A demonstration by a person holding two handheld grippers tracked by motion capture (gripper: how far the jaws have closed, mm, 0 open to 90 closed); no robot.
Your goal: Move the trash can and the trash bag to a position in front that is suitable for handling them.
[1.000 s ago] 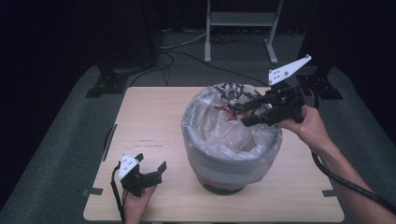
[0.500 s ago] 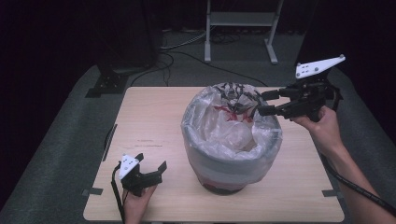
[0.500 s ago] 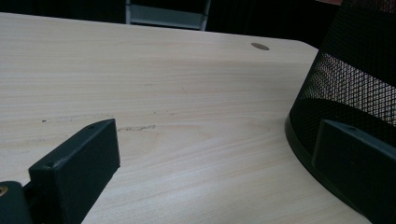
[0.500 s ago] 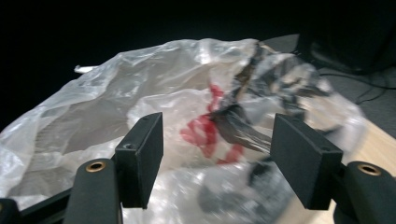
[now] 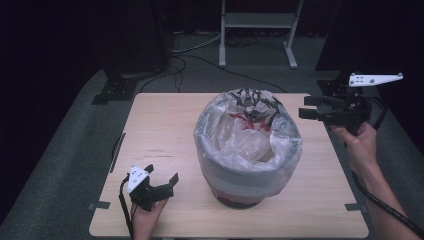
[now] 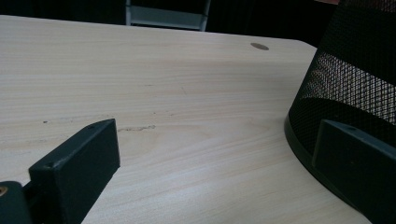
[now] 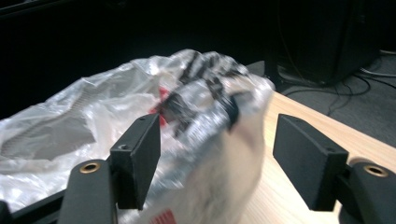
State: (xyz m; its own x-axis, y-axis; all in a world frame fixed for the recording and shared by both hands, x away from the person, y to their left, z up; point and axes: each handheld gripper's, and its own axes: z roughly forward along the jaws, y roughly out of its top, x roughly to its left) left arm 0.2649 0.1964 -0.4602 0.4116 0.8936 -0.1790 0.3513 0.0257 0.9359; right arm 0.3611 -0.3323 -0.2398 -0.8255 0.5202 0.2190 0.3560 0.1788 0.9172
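A round black wire-mesh waste bin (image 5: pixel 235 197) stands upright on the pale wooden table (image 5: pixel 165 125), right of the table's middle. A clear, crinkled plastic bag liner (image 5: pixel 247 137) sits inside it, its edge folded out over the rim and hanging down most of the outer wall, so only the dark base shows below. The bag carries black and red printed markings, bunched at the far rim. In the left gripper view the bin's mesh wall (image 6: pixel 355 88) rises from its solid bottom band.
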